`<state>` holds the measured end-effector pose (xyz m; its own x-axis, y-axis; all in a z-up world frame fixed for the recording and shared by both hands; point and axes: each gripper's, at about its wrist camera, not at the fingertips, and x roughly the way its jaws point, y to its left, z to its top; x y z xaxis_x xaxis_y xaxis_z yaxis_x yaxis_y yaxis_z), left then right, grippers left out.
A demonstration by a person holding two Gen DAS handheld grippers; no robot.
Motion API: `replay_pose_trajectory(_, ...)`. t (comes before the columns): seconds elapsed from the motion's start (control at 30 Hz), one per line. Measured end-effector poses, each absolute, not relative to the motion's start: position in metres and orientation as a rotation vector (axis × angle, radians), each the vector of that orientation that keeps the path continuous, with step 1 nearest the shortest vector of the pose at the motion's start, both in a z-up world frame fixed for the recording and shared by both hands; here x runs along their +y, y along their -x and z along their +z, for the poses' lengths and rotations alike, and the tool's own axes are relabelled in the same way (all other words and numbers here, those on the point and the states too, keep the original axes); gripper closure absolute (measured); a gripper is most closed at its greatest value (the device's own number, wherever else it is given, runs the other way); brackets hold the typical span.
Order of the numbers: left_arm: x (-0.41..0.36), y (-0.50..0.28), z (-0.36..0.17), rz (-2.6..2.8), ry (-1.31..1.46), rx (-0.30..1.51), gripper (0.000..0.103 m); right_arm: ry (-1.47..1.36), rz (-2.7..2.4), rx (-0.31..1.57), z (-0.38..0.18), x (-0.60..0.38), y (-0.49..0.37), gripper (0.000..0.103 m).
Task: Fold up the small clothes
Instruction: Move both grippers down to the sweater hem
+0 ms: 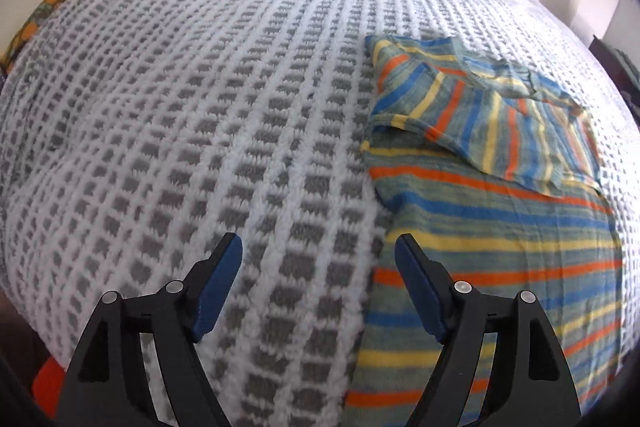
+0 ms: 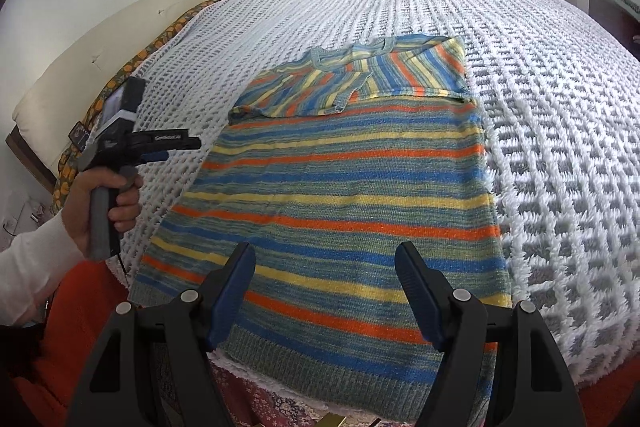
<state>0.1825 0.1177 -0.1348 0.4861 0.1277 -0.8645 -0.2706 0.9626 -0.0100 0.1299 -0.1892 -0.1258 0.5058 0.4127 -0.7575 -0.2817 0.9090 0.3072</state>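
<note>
Lying flat on the bed's white-and-grey blanket (image 2: 560,107), the striped sweater (image 2: 340,187) has both sleeves folded across its chest at 12 o'clock. Left gripper (image 1: 318,267) and right gripper (image 2: 324,275) hover above — fingers spread, pinching nothing.

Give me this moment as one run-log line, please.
striped sweater: flat on blanket, both sleeves folded in | left hand-held gripper: open, empty | right hand-held gripper: open, over hem
</note>
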Motion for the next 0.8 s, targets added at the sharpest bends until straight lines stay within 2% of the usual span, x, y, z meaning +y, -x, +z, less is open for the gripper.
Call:
replay_pose_trajectory(0.1,0.096,-0.151,-0.118,0.157,0.141,1.016,0.022,-0.136,0.403,0.936,-0.12,-0.192,-0.13,0.031)
replay_pose_trajectory(0.2,0.065,-0.123,-0.115,0.048,0.113,1.016,0.017,-0.12,0.384,0.928,-0.115,-0.194,-0.132,0.031)
replay_pose_trajectory(0.47,0.039,-0.079,-0.178,0.002,0.103,1.161,0.016,-0.139,0.37,1.039,-0.143,-0.199,-0.133,0.031)
replay_pose_trajectory(0.6,0.035,-0.072,-0.175,-0.002,0.044,1.139,0.016,-0.225,0.328,1.12,-0.163,-0.214,-0.135,0.031)
replay_pose_trajectory(0.73,0.042,-0.074,-0.154,0.031,0.091,1.062,0.016,-0.205,0.285,1.041,-0.146,-0.22,-0.131,0.031)
replay_pose_trajectory(0.8,0.045,-0.077,-0.155,0.056,0.089,1.055,0.012,-0.153,0.275,0.993,-0.136,-0.216,-0.129,0.027)
